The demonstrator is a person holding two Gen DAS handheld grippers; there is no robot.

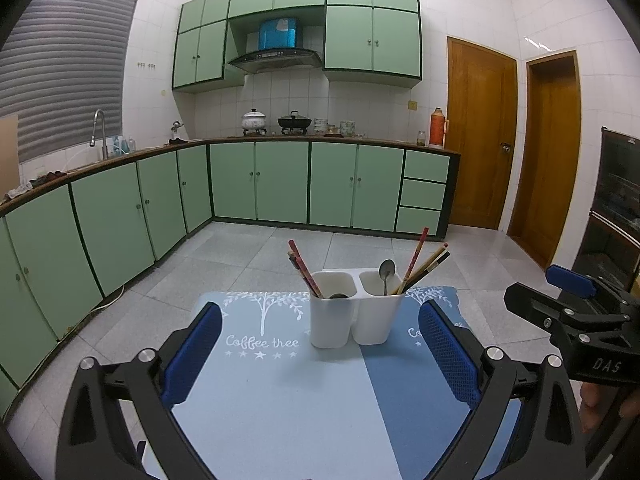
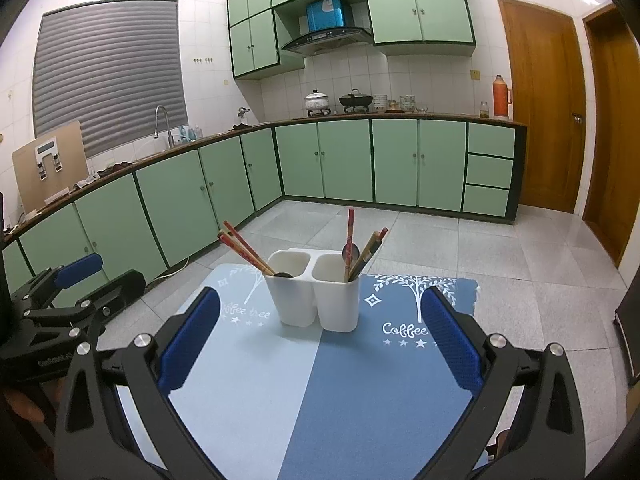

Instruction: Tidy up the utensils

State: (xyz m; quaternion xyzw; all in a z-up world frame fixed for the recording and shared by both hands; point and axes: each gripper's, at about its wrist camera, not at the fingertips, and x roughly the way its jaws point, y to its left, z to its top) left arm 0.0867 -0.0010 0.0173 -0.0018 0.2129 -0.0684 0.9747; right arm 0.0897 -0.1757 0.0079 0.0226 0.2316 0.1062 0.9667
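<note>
A white two-compartment utensil holder [image 1: 352, 312] [image 2: 316, 296] stands upright on a blue mat [image 1: 288, 400] [image 2: 320, 400]. Its left cup holds several red and brown chopsticks [image 1: 304, 268] [image 2: 244, 246] and a dark spoon. Its right cup holds a metal spoon [image 1: 386, 274] [image 2: 351, 254] and several chopsticks [image 1: 424, 266] [image 2: 370, 252]. My left gripper [image 1: 320, 354] is open and empty, near side of the holder. My right gripper [image 2: 320, 338] is open and empty, also in front of it. The right gripper also shows at the right edge of the left wrist view [image 1: 576, 308]; the left one shows at the left of the right wrist view [image 2: 68, 292].
The mat lies on a small table over a grey tiled floor [image 1: 248, 248]. Green cabinets [image 1: 280, 180] and a counter with pots run along the far walls. Wooden doors [image 1: 480, 132] stand at the right, a dark cabinet [image 1: 616, 208] at the far right.
</note>
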